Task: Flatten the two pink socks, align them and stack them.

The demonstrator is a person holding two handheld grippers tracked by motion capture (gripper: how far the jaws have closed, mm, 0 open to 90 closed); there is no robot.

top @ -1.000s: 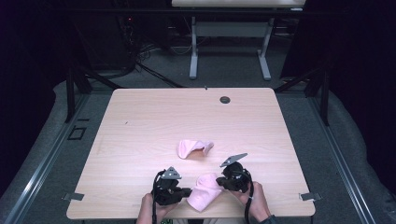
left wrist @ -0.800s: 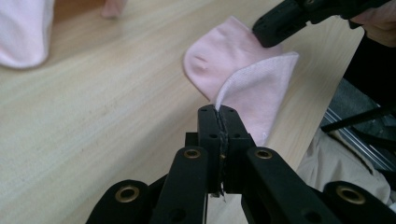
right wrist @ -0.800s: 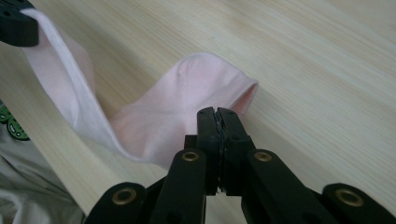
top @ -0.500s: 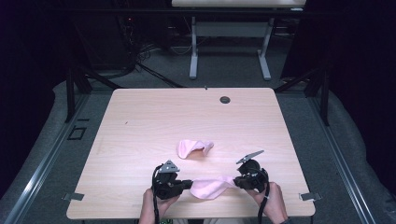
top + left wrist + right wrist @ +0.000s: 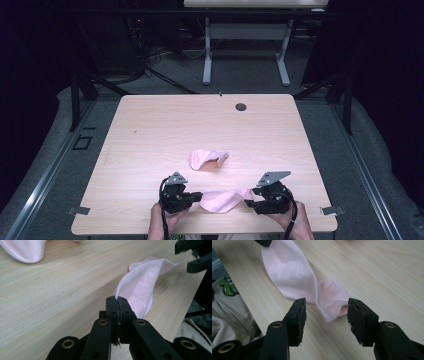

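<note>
Worktop: pale wood-grain worktop (image 5: 150, 130), two soft pink fabric socks on it
Near sock: flat pink sock (image 5: 223, 199) at lower centre of the high view, stretched between the two tools
Left tool: left tool (image 5: 117, 305) pressed together, pinching the near sock's edge at lower centre of its view
Right tool: right tool (image 5: 326, 311) spread wide, the sock's end lying between its jaws, untouched
Far sock: crumpled pink sock (image 5: 207, 159) mid-frame, just beyond, apart from both tools

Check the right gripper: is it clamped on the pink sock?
No, the right gripper stands open, its jaws apart on either side of the pink sock's end.
</note>
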